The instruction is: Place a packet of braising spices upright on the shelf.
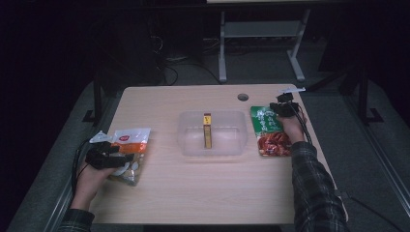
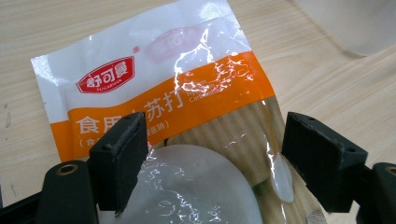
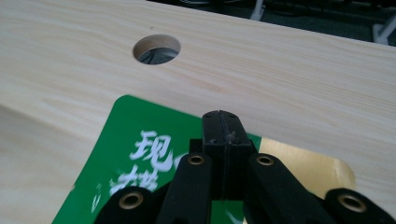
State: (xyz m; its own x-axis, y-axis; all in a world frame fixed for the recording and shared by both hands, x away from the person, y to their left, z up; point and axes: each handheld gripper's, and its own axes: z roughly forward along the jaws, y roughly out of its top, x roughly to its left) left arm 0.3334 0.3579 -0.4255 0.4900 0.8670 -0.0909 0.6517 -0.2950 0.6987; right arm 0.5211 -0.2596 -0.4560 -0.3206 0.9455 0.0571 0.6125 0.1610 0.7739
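From the high view, a clear plastic tub (image 1: 212, 133) sat at the middle of the wooden surface (image 1: 203, 193), with a narrow yellow-brown box (image 1: 207, 131) standing upright inside it. Left of the tub lay a white and orange baking-soda pouch (image 1: 128, 153); right of it lay a green and red snack packet (image 1: 270, 131). The left claw (image 1: 104, 157) rested over the pouch's near end, and the right claw (image 1: 282, 107) sat at the packet's far end.

The left gripper view gave what the high view could not: the left claw (image 2: 210, 154) was released, its jaws standing wide apart on either side of the pouch (image 2: 154, 88), with the tub's corner (image 2: 350, 23) beyond. The right gripper view showed the right claw (image 3: 223, 140) clenched, pads pressed flat together with nothing between them, over the packet's green top (image 3: 140, 135). Past it was a round cable hole (image 3: 156, 49).

Bare surface lay open in front of the tub, towards the person. The packet lay near the right edge, the pouch close to the left edge.
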